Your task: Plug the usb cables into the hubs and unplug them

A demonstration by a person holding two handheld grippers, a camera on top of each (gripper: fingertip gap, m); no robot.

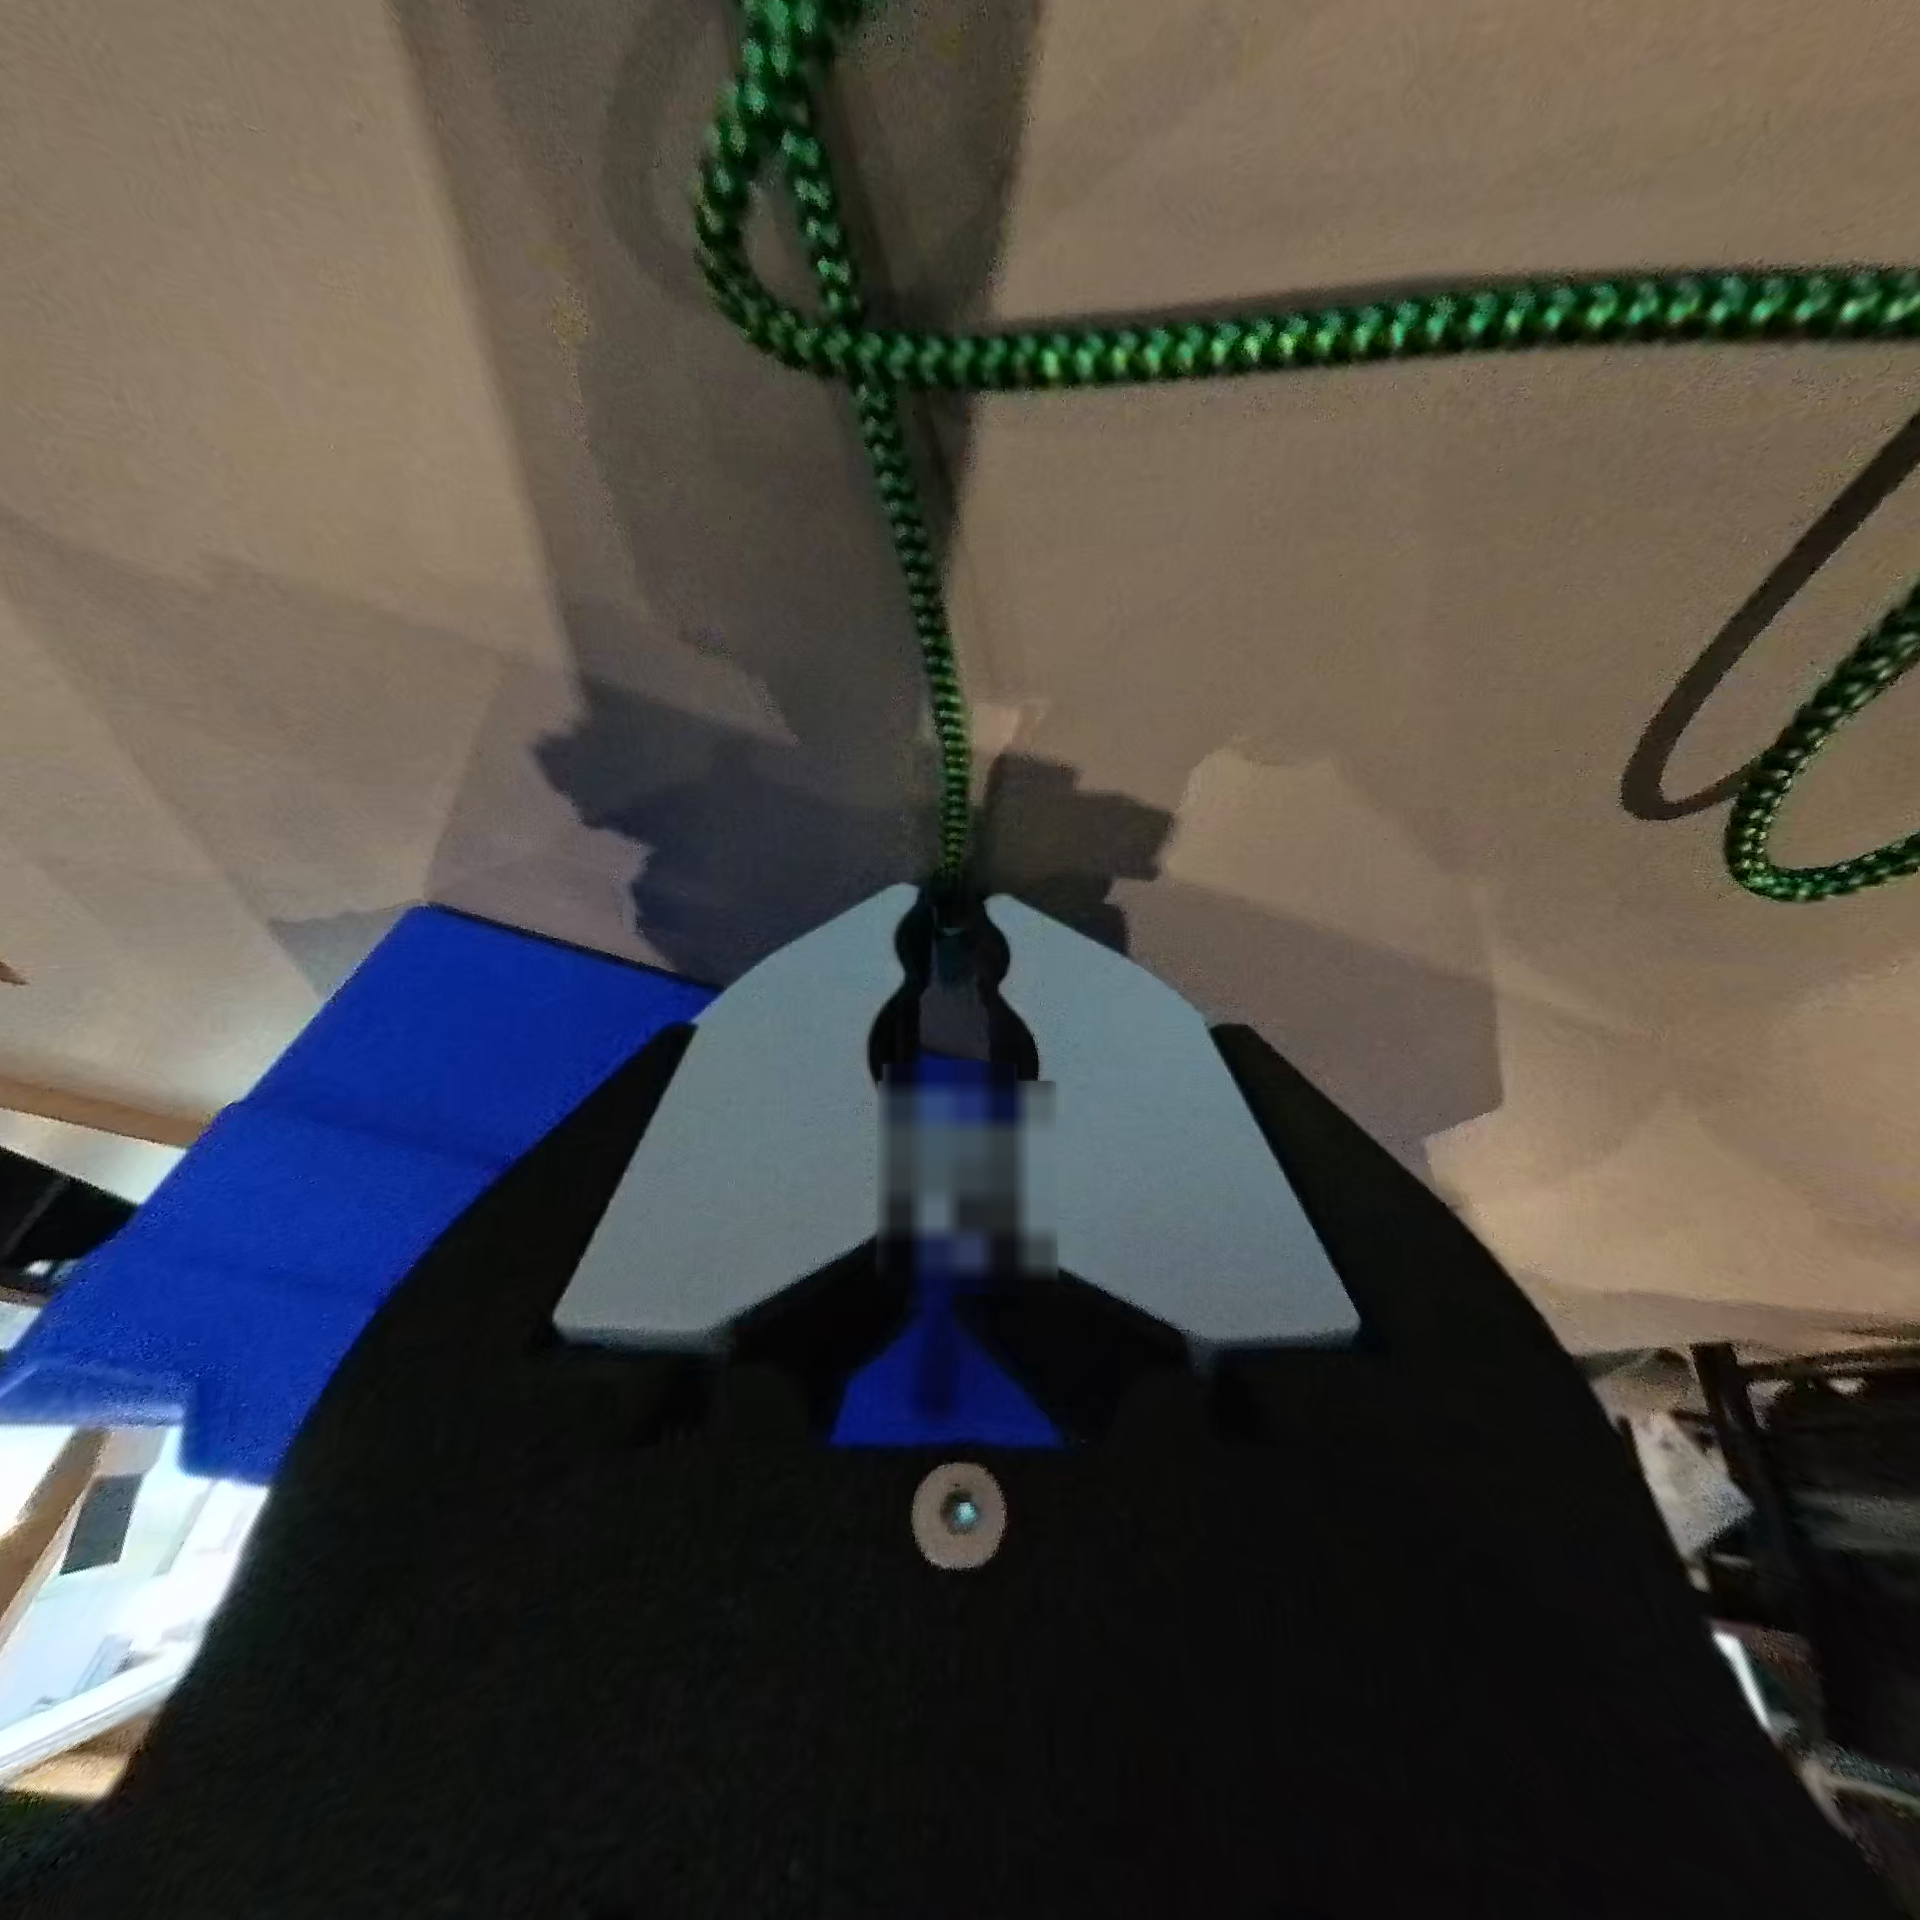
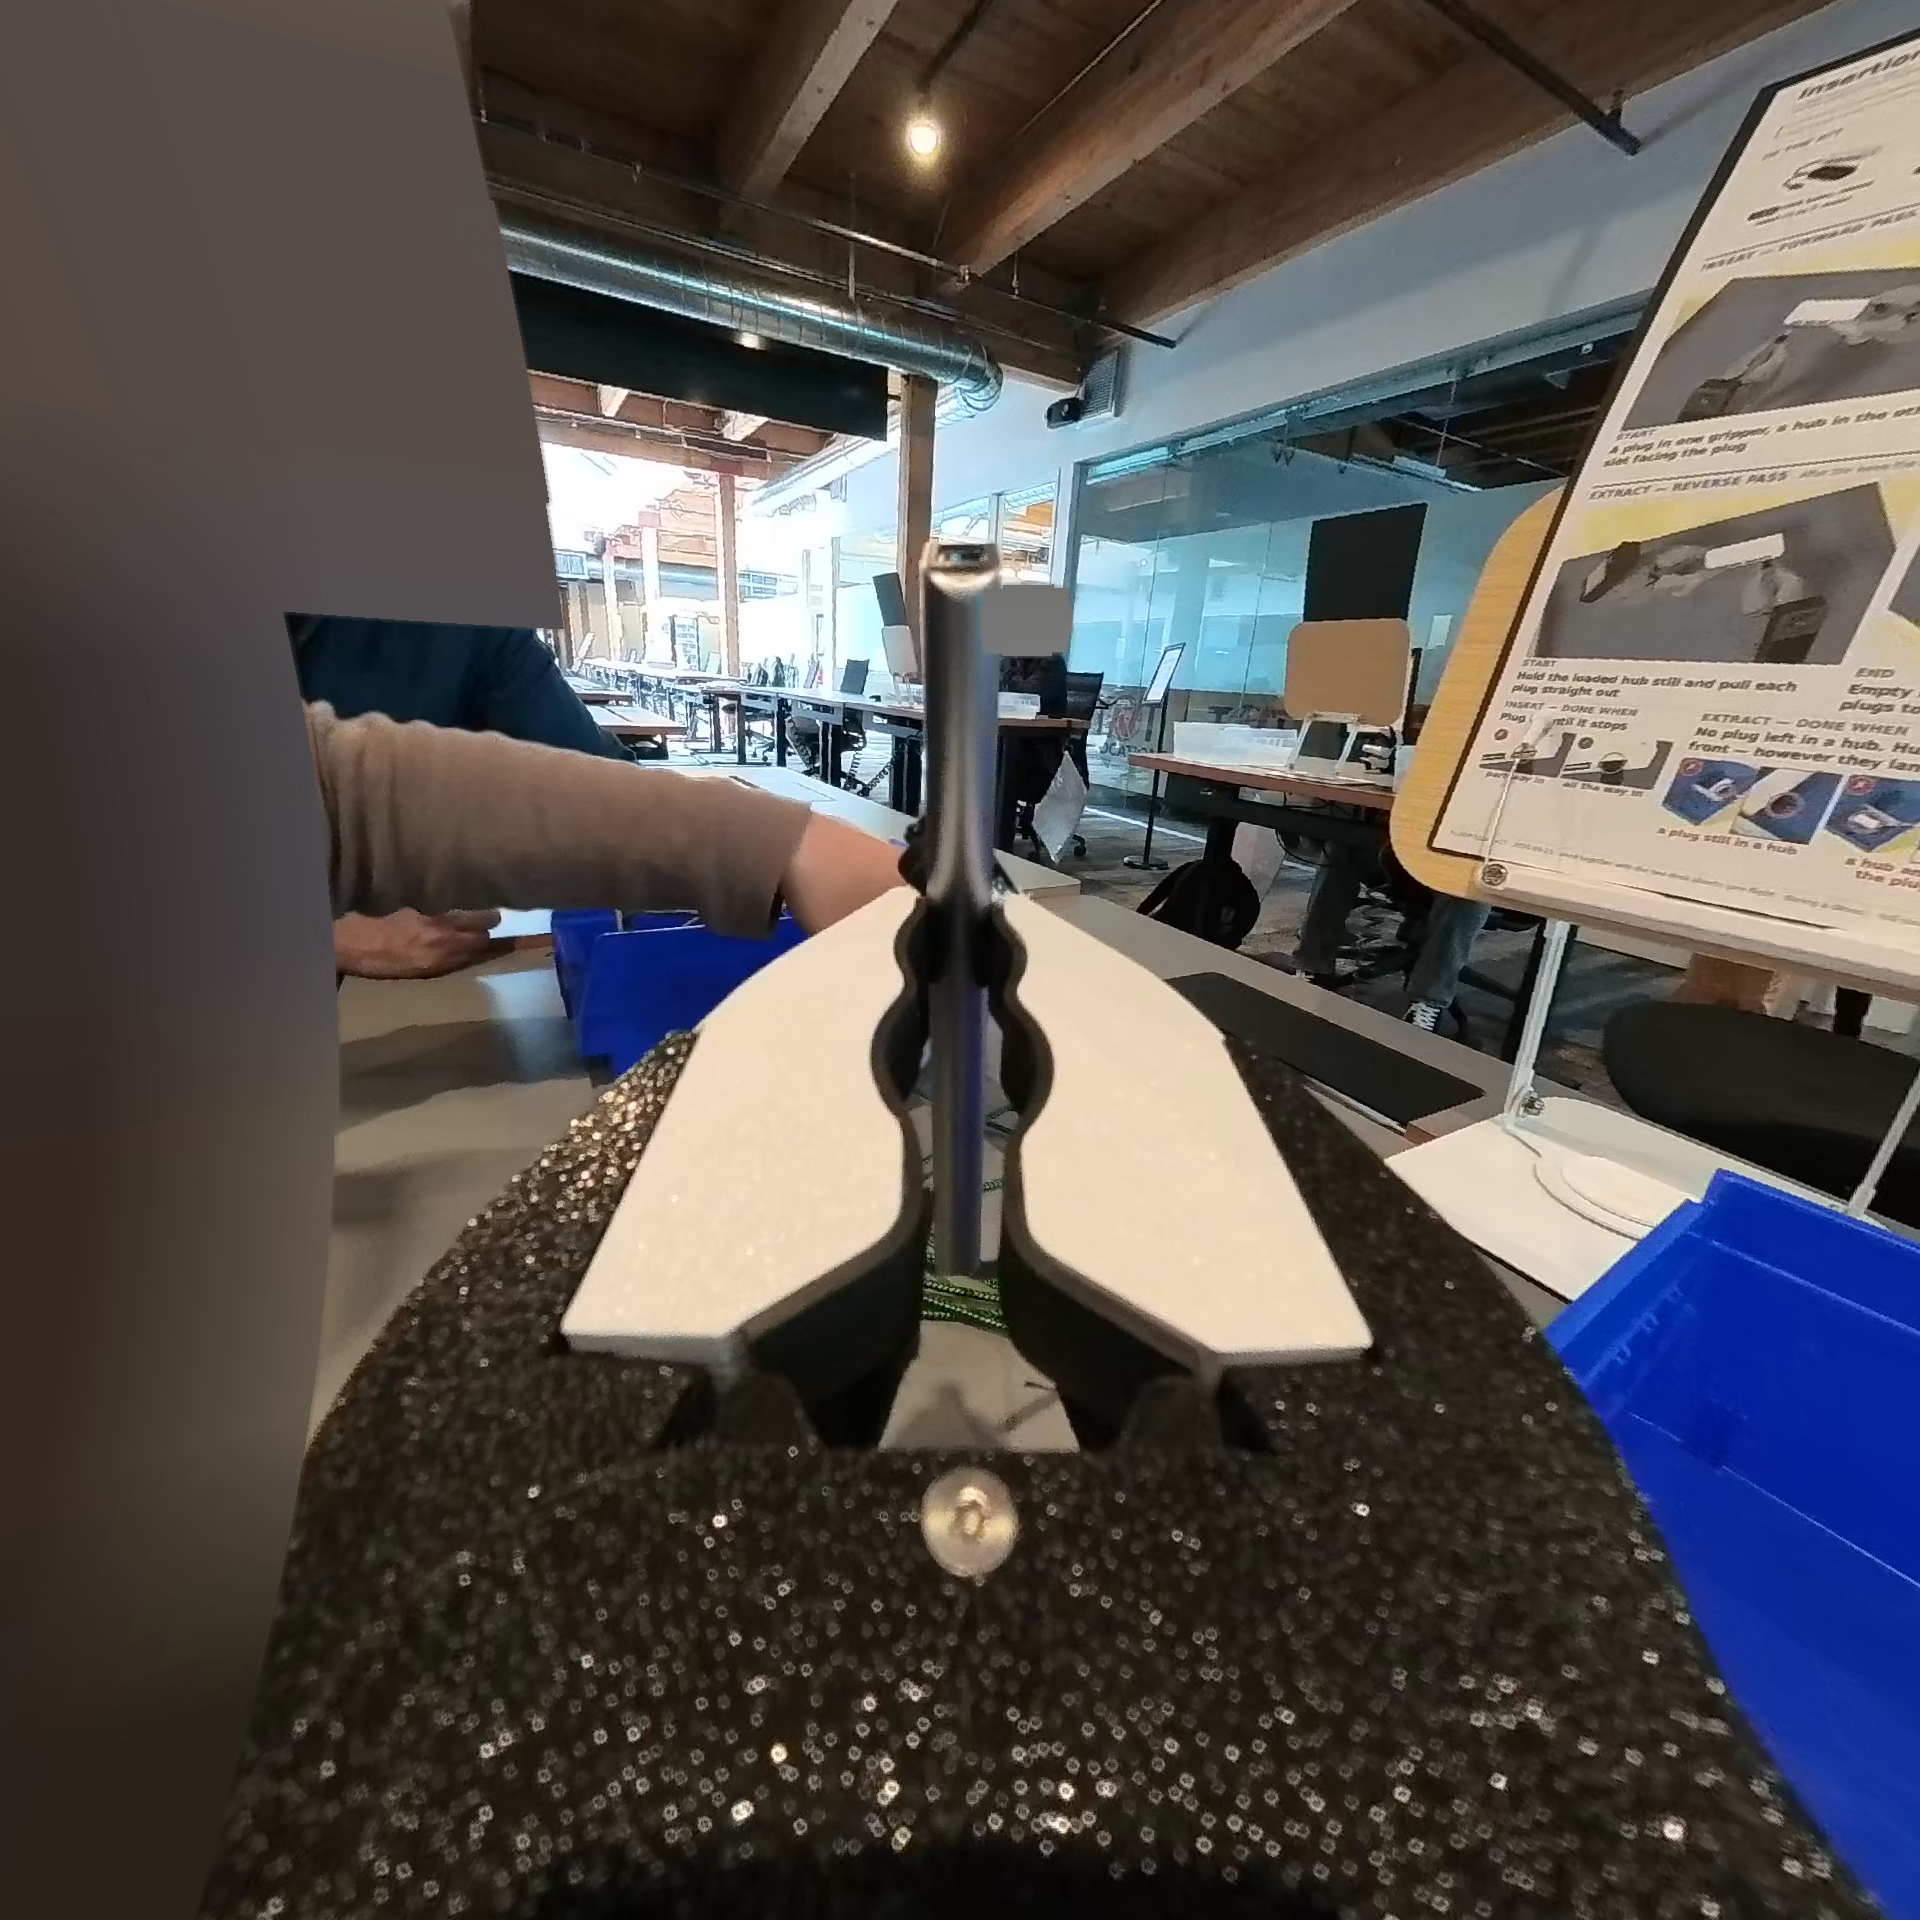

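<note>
In the left wrist view my left gripper (image 1: 951, 920) points down at the beige table and is shut on the end of a green-and-black braided usb cable (image 1: 940, 644). The cable runs away from the fingertips, loops at the top and trails off to the right. Its plug is hidden between the jaws. In the right wrist view my right gripper (image 2: 956, 909) is shut on a slim silver hub (image 2: 954, 727), held edge-on and sticking out well past the fingertips. A bit of green cable (image 2: 961, 1299) shows below the hub between the fingers.
A blue bin (image 1: 312, 1143) lies left of the left gripper. In the right wrist view there are blue bins at left (image 2: 665, 977) and lower right (image 2: 1756, 1382), a person's sleeved arm (image 2: 561, 842) reaching over the table, a black mat (image 2: 1340, 1060), and an instruction sheet on a stand (image 2: 1704, 582). Tip to tip, the grippers are about 40 centimeters apart.
</note>
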